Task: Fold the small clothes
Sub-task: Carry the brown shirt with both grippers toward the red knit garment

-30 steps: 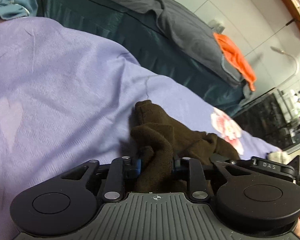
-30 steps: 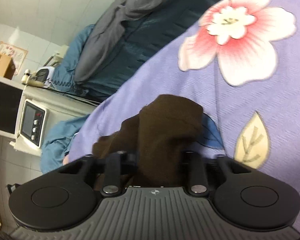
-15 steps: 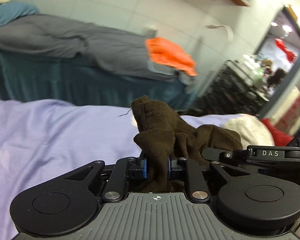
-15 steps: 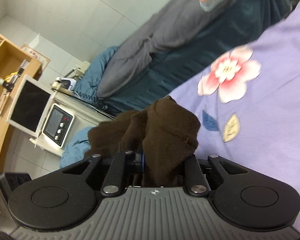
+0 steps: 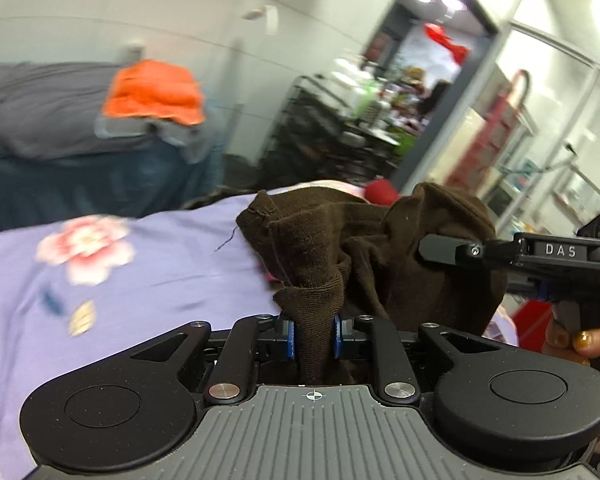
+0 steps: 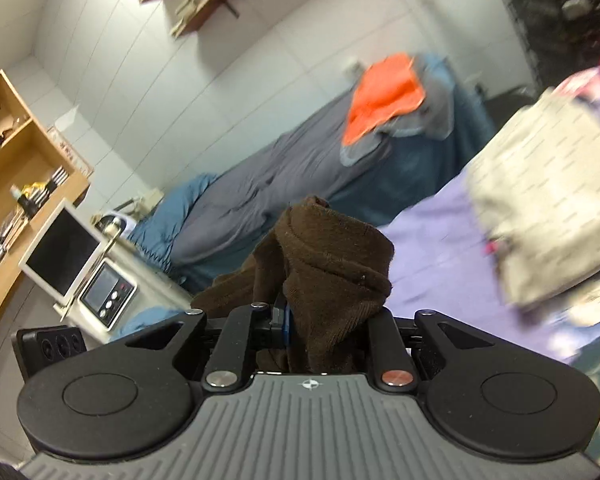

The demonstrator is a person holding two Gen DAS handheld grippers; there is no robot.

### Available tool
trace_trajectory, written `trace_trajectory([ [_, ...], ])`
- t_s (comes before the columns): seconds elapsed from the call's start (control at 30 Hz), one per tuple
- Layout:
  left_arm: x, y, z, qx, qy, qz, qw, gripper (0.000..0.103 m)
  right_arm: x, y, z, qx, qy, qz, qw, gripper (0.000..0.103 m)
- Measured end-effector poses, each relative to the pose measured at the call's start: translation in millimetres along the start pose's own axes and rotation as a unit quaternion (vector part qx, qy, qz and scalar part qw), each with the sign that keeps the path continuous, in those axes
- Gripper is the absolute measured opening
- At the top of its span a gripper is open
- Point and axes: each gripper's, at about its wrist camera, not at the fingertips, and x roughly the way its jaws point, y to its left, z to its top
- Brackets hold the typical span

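A dark brown knit garment (image 5: 372,248) hangs bunched in the air above the purple flowered sheet (image 5: 148,280). My left gripper (image 5: 314,338) is shut on one gathered end of it, with the blue pads pressed against the cloth. In the left wrist view, my right gripper (image 5: 452,250) comes in from the right and pinches the other end. In the right wrist view, that gripper (image 6: 320,320) is shut on the brown garment (image 6: 332,256), which drapes over and hides its right finger. A hand (image 5: 580,344) holds the right gripper's handle.
A cream patterned cloth (image 6: 540,208) lies on the purple sheet to the right. Beyond is a second bed with a grey blanket (image 6: 284,172) and an orange cloth (image 5: 152,92). A monitor and small device (image 6: 104,292) stand at the left. Racks and a doorway (image 5: 380,120) lie ahead.
Both grippers have risen off the sheet with the brown garment and swung towards the room. The left jaws have drawn tighter on the cloth.
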Motion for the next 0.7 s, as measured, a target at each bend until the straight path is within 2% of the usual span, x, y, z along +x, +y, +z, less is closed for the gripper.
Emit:
trace_trajectory([
  [0.07,22.2,-21.7,7.7,0.027,0.002,-0.01,0.9996,0.057,-19.8,-14.2,14.9,-0.017,-0.013,-0.014,1.0,0.02],
  [0.13,49.8,-39.9,20.2,0.034,0.006,-0.021,0.9992,0.057,-32.4,-31.7,32.8,-0.031,-0.021,-0.027,0.999,0.02],
  [0.27,112.6,-60.6,48.9,0.042,0.013,-0.019,0.9989,0.057,-32.3,-76.2,77.6,-0.037,-0.026,-0.043,0.998,0.02],
  [0.4,186.8,-60.2,79.3,0.051,0.021,0.008,0.9984,0.057,12.4,-128.6,129.3,-0.027,-0.016,-0.058,0.998,0.02],
  [0.5,242.6,-51.2,95.7,0.07,0.032,0.046,0.996,0.056,61.6,-171.3,168.1,-0.018,-0.004,-0.078,0.997,0.02],
  [0.57,269.3,-41.3,102.3,0.076,0.045,0.072,0.9935,0.056,94.5,-194.2,187.0,-0.033,0.006,-0.117,0.993,0.02],
  [0.7,295.8,-22.6,105.9,0.068,0.068,0.105,0.9898,0.056,148.9,-221.8,198.0,-0.063,0.05,-0.149,0.986,0.02],
])
